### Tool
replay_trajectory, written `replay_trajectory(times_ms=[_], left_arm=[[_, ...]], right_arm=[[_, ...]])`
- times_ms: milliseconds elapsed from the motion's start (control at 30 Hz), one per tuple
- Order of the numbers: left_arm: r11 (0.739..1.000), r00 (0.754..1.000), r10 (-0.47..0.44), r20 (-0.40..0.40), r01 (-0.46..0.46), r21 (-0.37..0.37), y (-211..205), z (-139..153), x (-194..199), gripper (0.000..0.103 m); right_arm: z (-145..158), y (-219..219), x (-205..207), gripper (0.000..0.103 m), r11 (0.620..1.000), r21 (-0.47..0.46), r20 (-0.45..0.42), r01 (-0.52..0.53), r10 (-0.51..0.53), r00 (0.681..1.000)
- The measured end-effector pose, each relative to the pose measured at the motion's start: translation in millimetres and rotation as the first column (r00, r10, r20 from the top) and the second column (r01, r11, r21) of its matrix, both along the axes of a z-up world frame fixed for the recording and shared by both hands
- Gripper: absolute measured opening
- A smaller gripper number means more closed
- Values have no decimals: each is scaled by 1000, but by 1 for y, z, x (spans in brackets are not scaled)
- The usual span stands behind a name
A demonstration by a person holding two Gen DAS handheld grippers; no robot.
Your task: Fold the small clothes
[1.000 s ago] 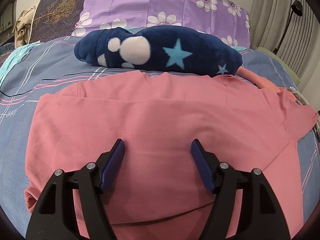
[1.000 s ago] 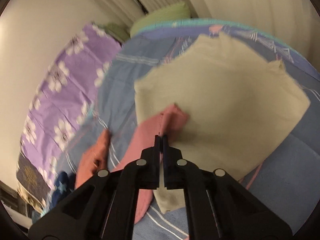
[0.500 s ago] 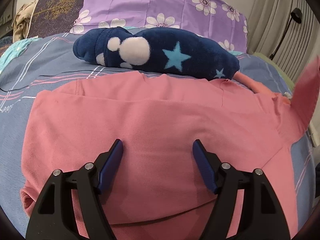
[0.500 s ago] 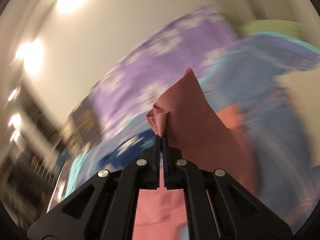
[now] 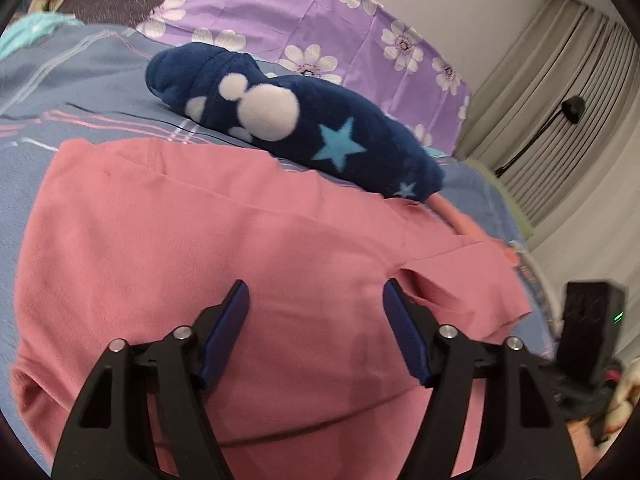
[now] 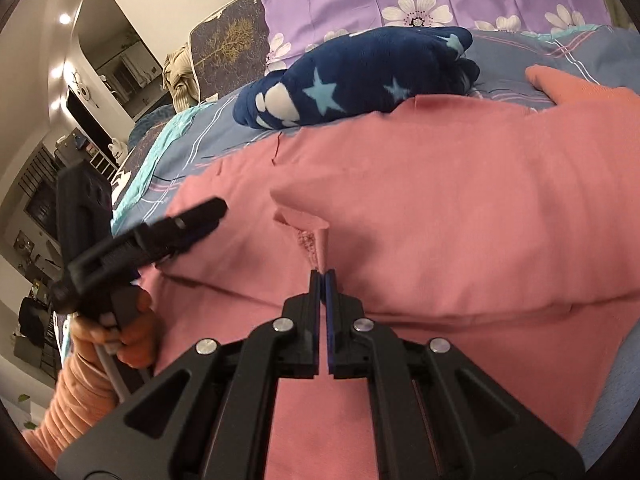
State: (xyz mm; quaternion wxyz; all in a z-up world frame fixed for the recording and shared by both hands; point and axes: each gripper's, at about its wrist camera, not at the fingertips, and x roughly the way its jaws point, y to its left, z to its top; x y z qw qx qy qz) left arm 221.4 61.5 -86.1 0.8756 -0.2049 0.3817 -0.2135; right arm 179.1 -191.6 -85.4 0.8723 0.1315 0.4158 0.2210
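A soft, matte pink garment (image 5: 280,264) of smooth knit cloth lies spread over the middle of a bed (image 5: 80,80) covered in a grey-blue sheet with thin pink and white lines. One flap of the garment is folded over its body, leaving a raised, rounded ridge across the cloth in the right wrist view. The right gripper (image 6: 321,276) has its two blue-padded fingers pressed together on a small pinch of the pink cloth at the edge of that flap, the pinched bit standing up in a narrow peak. The left gripper (image 5: 316,312) hovers low over the garment's flat part with its two ribbed blue fingers (image 5: 230,332) spread wide apart, nothing between them. In the right wrist view the left gripper (image 6: 200,216) appears as a black tool held in a hand (image 6: 124,332) with a ribbed peach sleeve, angled over the garment's edge. Behind the garment, toward the head of the bed, lies one plush navy fleece bundle (image 5: 304,120) with white dots and pale blue stars, touching the garment's far edge. One purple pillow (image 5: 320,20) printed with white flowers leans behind it.
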Motion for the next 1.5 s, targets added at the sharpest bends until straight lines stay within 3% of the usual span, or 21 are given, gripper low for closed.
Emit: replay_trajectory(times_ms=[100,233,300,467,533,567,600,667,733,800,867,900,933,967,1033,1100,1167,1267,1500], left_arm=[[995,998,-54,-44,50,-89,-9,4,-2,64],[985,987,-121,-105,107,-135,-34,8,1,67],[985,981,-125,-147,105,-135,-49,8,5,76],[995,976,-60,-210,43,-87,-72,6,23,78],[995,975,-57,-216,39,-87,-79,9,28,63],[994,972,-76,-223,55,-98,-82,9,31,40],[991,966,-101,-240,75,-115,-85,8,34,28],[993,961,-95,-258,75,-87,-93,9,38,18],[997,967,-81,-242,77,-26,-101,14,40,2],[998,972,-69,-224,70,-4,-106,23,40,1],[998,981,-58,-183,62,16,-106,37,39,1],[998,986,-51,-160,57,31,-106,46,39,1],[997,990,-47,-136,54,46,-106,55,38,1],[996,994,-44,-103,51,67,-104,68,36,1],[993,999,-32,-40,36,110,-100,91,32,1],[989,1000,-8,19,5,149,-90,112,28,1],[985,998,11,59,-22,173,-75,129,23,1],[976,996,33,86,-50,212,-57,141,18,1],[961,991,112,80,-128,246,-10,141,13,1]], right_arm=[[-4,0,-1,2,1000,16,12,-4,3,1000],[-3,-7,0,2,998,65,9,0,-1,1000],[-3,-6,0,2,998,68,7,-1,1,1000],[-1,-5,-2,2,998,69,29,-9,7,1000],[-1,-6,-2,2,997,81,32,-10,8,999],[-1,-7,-2,2,996,84,32,-11,8,999],[-1,-7,-2,2,996,88,31,-12,10,999],[0,-7,-2,2,996,90,34,-16,13,999],[1,-6,-3,2,996,91,40,-19,16,999],[2,-7,-4,3,995,95,47,-22,17,999],[4,-10,-6,11,996,92,56,7,-13,998],[5,-13,-7,16,995,96,59,21,-27,998],[7,-18,-8,31,994,104,63,44,-50,997],[7,-24,-8,35,991,107,62,77,-84,995],[3,-35,-5,35,983,102,28,152,-156,987],[-7,-51,2,25,964,131,-54,230,-225,973],[-14,-62,7,5,948,162,-103,273,-259,961],[-16,-64,7,0,942,157,-116,297,-281,953],[-12,-60,0,0,931,102,-79,350,-343,936]])
